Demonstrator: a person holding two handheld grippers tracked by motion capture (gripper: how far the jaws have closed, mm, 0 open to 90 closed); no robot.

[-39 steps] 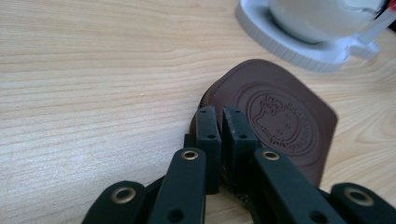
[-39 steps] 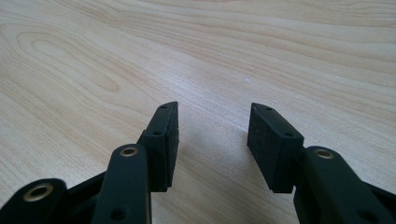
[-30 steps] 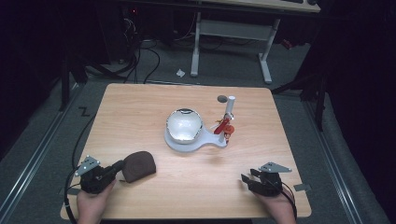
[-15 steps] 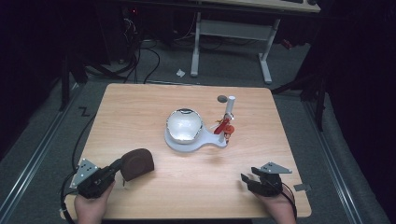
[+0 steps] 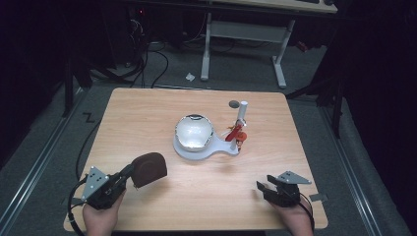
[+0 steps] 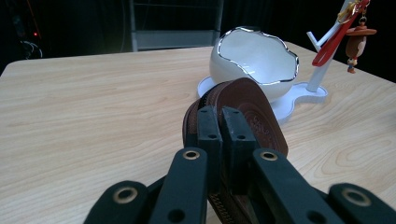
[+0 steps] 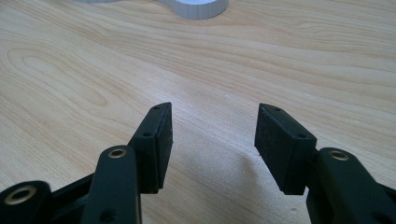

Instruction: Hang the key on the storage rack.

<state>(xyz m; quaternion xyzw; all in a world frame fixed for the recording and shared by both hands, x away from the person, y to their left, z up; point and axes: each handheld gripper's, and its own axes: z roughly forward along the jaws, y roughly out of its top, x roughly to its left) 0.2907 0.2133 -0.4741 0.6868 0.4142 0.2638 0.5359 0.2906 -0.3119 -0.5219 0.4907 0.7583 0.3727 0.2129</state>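
A brown leather zip pouch (image 5: 147, 169) hangs just above the near left of the wooden table (image 5: 147, 113), with my left gripper (image 5: 125, 174) shut on its edge. In the left gripper view the pouch (image 6: 247, 107) stands on edge between the black fingertips (image 6: 223, 116). My right gripper (image 5: 263, 189) rests low at the near right. Its jaws (image 7: 212, 121) are apart and have just been closing, with only bare wood between them.
A white egg-shaped bowl (image 5: 194, 132) sits on a white base (image 5: 216, 150) at the table's middle. Its post (image 5: 241, 113) carries a red strap with a small figure (image 6: 357, 39). A small dark disc (image 5: 234, 103) lies behind the post.
The left gripper has risen a little with the pouch in it. The right hand has stayed in place.
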